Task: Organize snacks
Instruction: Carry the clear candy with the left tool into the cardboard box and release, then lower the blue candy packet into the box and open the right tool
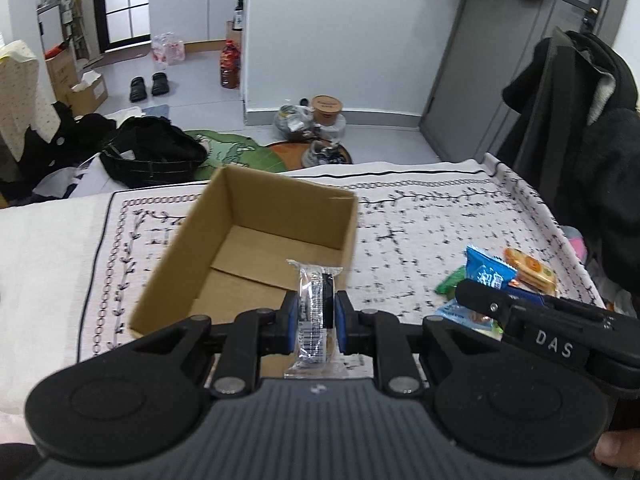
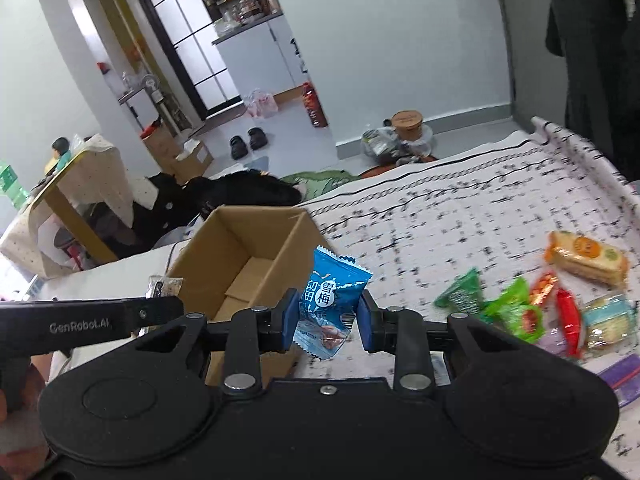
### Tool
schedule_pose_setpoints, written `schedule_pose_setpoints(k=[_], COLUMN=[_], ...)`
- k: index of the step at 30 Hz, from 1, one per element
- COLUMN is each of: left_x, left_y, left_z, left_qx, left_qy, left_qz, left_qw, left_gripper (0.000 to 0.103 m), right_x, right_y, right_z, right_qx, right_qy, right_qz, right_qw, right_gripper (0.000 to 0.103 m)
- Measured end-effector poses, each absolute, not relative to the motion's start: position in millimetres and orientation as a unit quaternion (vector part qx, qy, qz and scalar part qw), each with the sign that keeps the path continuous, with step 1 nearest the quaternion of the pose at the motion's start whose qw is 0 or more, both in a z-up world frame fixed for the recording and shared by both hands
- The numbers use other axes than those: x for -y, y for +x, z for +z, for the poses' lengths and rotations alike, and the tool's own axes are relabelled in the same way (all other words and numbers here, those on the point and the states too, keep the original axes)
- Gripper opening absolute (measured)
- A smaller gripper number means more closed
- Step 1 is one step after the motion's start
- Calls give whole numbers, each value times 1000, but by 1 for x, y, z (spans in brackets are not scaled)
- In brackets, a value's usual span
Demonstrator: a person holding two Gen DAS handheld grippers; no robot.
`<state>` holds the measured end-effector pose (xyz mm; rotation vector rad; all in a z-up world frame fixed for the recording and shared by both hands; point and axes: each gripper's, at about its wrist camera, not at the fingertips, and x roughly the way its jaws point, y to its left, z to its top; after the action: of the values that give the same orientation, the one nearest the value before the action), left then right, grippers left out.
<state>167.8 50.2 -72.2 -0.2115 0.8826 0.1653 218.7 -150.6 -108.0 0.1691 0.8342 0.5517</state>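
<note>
While your cardboard box point(image 1: 256, 248) sits open on the patterned cloth point(image 1: 432, 216), only the right view shows the whole snack pile point(image 2: 532, 308). Your left gripper point(image 1: 314, 312) clamps a clear-wrapped snack point(image 1: 314, 304) over the box; your right gripper point(image 2: 326, 316) pinches a blue packet point(image 2: 330, 300) beside it.

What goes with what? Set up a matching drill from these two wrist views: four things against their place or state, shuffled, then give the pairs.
Things:
1. clear-wrapped dark snack
2. blue packet
3. cardboard box
4. orange-labelled cracker pack

Place or state:
A. lying on the patterned cloth
B. clamped in the right gripper
C. open-topped, nothing seen inside
D. clamped in the left gripper

Pairs: 1-D, 2-B, 3-C, 4-A
</note>
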Motion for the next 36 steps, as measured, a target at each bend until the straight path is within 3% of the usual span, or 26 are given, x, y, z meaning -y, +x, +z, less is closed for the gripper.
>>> schedule_pose_setpoints(k=[16, 36], left_x=[-114, -140], left_y=[169, 179], left_z=[-91, -102], left_qx=[-452, -466], left_qy=[-131, -155], left_qz=[129, 108], left_qw=[873, 864], left_gripper=[18, 22], right_x=[101, 74], right_y=[219, 229], right_z=[-109, -112], right_qx=[-418, -432], right_qy=[68, 66], right_qz=[308, 312], right_qw=[852, 843], right_gripper=[30, 31])
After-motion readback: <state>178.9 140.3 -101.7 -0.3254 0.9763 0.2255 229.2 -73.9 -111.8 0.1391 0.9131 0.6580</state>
